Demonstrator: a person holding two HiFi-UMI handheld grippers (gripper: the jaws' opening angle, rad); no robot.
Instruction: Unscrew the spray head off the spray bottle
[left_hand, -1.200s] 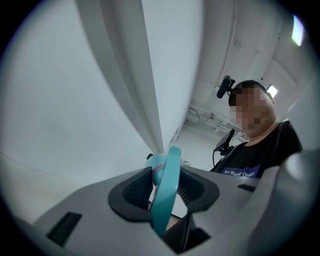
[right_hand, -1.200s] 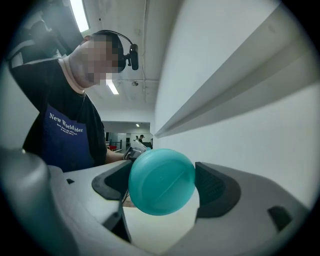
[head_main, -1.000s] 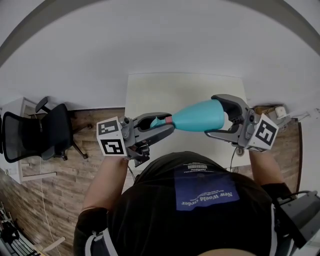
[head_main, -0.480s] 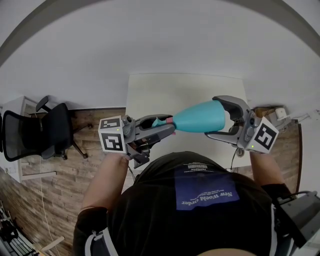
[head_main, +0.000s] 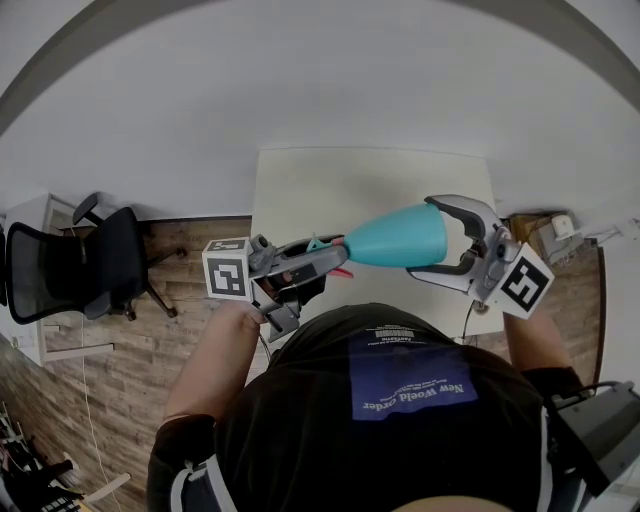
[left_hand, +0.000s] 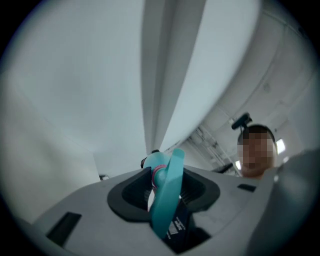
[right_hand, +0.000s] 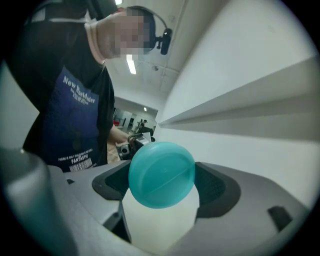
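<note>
A teal spray bottle (head_main: 395, 236) lies level in the air over the white table (head_main: 370, 185), cone-shaped, with its wide base to the right. My right gripper (head_main: 443, 238) is shut on the bottle's wide end; in the right gripper view the round base (right_hand: 161, 174) fills the gap between the dark pads (right_hand: 212, 187). My left gripper (head_main: 333, 262) is shut on the spray head (head_main: 322, 245) at the narrow end. In the left gripper view the teal trigger (left_hand: 167, 195) and a pink collar (left_hand: 159, 172) sit between the pads (left_hand: 131, 195).
A black office chair (head_main: 70, 265) stands on the wood floor (head_main: 120, 350) to the left. A small white object (head_main: 560, 225) and cables lie beyond the table's right edge. The person's dark shirt (head_main: 400, 400) fills the lower part of the head view.
The left gripper has rolled about its own line, so its marker cube shows another face. The right gripper has rolled too and sunk a little with the bottle.
</note>
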